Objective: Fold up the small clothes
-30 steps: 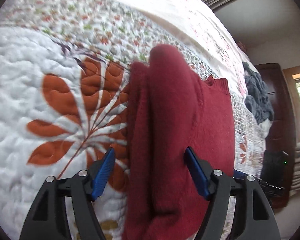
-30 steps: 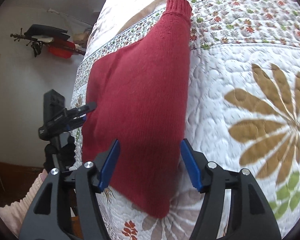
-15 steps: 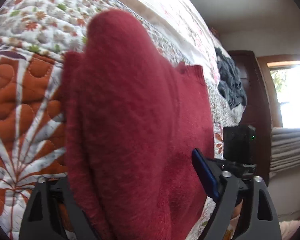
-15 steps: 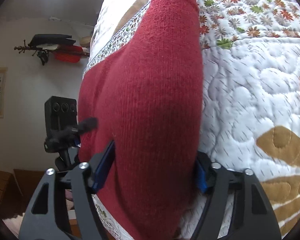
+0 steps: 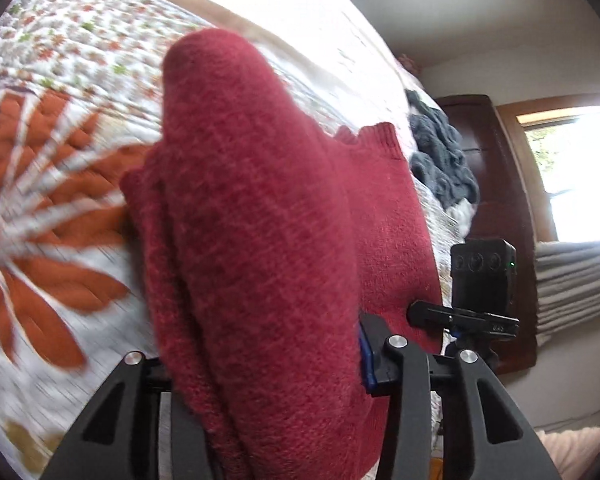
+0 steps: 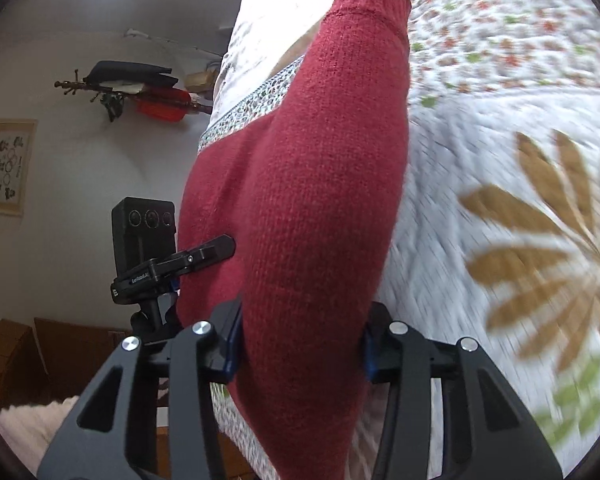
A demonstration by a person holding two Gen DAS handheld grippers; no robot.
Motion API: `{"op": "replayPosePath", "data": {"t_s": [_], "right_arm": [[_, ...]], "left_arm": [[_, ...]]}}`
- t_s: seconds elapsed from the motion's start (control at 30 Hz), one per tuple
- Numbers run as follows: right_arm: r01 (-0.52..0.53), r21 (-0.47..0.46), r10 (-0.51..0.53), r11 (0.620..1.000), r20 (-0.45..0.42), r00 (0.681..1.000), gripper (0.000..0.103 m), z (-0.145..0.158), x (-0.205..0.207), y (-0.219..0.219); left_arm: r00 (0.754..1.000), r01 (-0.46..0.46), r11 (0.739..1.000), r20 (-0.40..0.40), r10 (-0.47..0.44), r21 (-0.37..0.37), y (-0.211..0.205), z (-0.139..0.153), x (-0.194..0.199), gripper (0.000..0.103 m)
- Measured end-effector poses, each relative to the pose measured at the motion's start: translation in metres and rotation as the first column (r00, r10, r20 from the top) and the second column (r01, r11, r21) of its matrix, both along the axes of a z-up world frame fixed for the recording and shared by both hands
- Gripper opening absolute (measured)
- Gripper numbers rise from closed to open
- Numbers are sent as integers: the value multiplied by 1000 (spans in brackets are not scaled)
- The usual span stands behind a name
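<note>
Between both grippers' fingers, red sweater [image 5: 260, 240] runs lengthwise straight ahead over quilt [image 5: 52, 208]; left gripper [image 5: 268, 364] and right gripper [image 6: 300, 344] each clamp its near edge.

The knitted wool sweater [image 5: 268, 240] was deep red; the white quilted bedspread [image 5: 60, 216] bore orange leaves at nine o'clock, with tan and green leaves elsewhere.
</note>
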State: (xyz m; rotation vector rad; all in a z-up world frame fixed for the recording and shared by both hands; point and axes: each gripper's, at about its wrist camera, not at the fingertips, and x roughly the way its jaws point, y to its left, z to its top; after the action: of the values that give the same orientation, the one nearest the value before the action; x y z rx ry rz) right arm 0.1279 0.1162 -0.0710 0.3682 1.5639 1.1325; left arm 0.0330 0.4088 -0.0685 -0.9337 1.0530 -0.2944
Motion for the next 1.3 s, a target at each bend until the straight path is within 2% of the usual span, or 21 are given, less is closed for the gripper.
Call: {"op": "replayPosePath", "data": {"t_s": [0.13, 0.27, 0.5, 0.6, 0.73, 0.83, 0.93, 1.0, 1.1, 1.3], "right_arm": [[12, -9, -12, 1000, 2, 1000, 43, 22, -15, -49], [21, -31, -21, 999, -1, 1000, 43, 34, -28, -90], [69, -63, -68, 996, 19, 997, 43, 27, -26, -132], [84, -83, -83, 993, 23, 996, 43, 14, -23, -140], [92, -153, -91, 984, 11, 996, 44, -23, -19, -144], [118, -132, -123, 984, -33, 992, 47, -41, -19, -149], [126, -126, -129, 984, -16, 992, 53, -37, -25, -153], [127, -139, -129, 982, -1, 992, 61, -33, -28, -155], [136, -134, -137, 982, -3, 991, 62, -30, -37, -177], [125, -140, -131, 982, -38, 991, 60, -28, -60, -187]], "left_arm": [[1000, 19, 999, 17, -18, -37, -45, 14, -14, 44], [998, 60, 997, 17, -60, -42, -89, 22, -19, 44], [998, 66, 997, 4, -66, -41, -128, 12, -8, 44], [997, 82, 997, -12, -82, 0, -144, -4, -1, 44], [994, 95, 994, -59, -92, 52, -154, -36, 8, 47], [995, 82, 996, -59, -80, 39, -161, -45, 10, 50], [994, 85, 994, -78, -80, 66, -164, -39, 6, 57], [992, 96, 989, -95, -86, 111, -166, -31, 1, 60], [991, 106, 981, -101, -90, 162, -164, -22, -13, 64], [988, 128, 960, -120, -101, 248, -164, -12, -56, 69]]}}
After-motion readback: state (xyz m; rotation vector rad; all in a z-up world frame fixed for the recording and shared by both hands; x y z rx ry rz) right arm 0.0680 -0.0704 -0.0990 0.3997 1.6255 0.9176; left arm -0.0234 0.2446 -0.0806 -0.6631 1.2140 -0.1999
